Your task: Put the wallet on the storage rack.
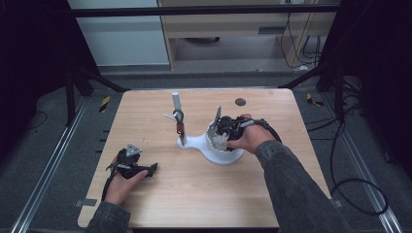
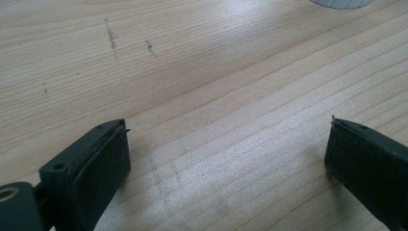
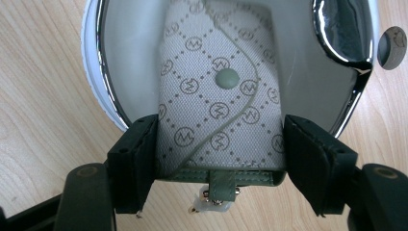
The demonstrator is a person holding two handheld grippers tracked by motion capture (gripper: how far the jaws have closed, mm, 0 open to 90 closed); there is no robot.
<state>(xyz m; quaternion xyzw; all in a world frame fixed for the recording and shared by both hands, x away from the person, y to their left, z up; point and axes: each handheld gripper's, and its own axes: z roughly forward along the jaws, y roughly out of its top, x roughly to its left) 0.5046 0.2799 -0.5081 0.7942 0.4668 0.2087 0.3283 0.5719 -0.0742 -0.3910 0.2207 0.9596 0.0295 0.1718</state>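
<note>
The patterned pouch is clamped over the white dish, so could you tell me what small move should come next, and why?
Probably ease the right tool down a little, then open it. Its jaws press both sides of the patterned pouch, which already hangs inside the white dish; whether it touches the bottom I cannot tell.

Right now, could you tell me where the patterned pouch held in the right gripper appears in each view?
High view: the patterned pouch is right of centre, over the white dish.
Right gripper view: centre, clamped between the black jaws.
Left gripper view: not in it.
Shared landmark: the white dish's rim, top right in the left gripper view.
</note>
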